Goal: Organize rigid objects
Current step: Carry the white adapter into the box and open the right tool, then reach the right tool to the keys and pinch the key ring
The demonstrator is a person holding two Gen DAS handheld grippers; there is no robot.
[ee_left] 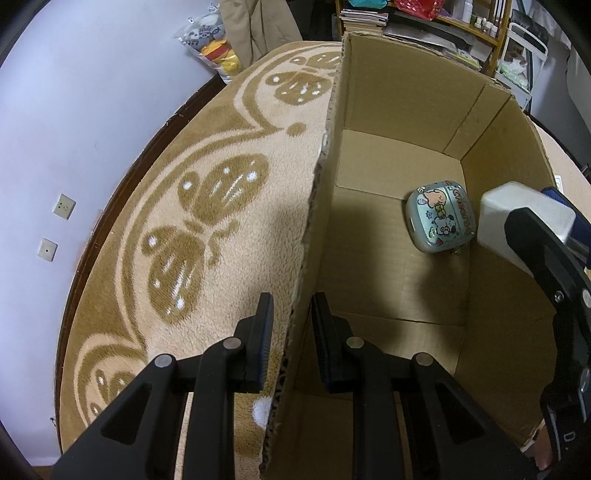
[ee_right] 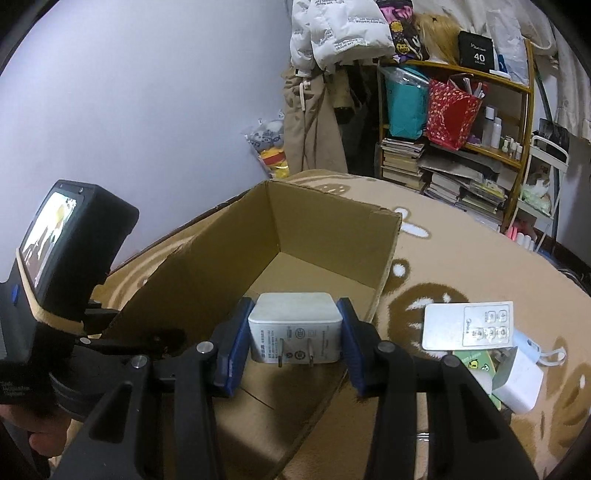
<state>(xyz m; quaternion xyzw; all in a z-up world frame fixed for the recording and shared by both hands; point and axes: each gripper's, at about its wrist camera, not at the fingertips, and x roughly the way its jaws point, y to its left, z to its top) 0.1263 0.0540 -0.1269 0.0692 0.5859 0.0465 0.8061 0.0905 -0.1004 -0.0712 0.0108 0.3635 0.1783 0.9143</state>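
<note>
white charger (ee_right: pixel 294 326) clamped between the right gripper (ee_right: pixel 293 345) pads, over an open cardboard box (ee_right: pixel 325 225).
left gripper (ee_left: pixel 292 321) straddles the box's left wall, fingers released; a cartoon tin (ee_left: pixel 441 220) lies inside, right of centre.

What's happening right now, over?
Left gripper astride cardboard box wall. Right gripper shut on white plug adapter, over box. Path clear.

From the left wrist we look steeply down along the left tongs (ee_left: pixel 291 325), close over the cardboard box's (ee_left: pixel 402 110) left wall, facing the bookshelf (ee_left: pixel 461 26) beyond. From the right wrist we look forward and less steeply over the right tongs (ee_right: pixel 294 325), above the box's (ee_right: pixel 325 229) near end. We see the box, the patterned rug (ee_left: pixel 207 192) and the shelf in both views.
</note>
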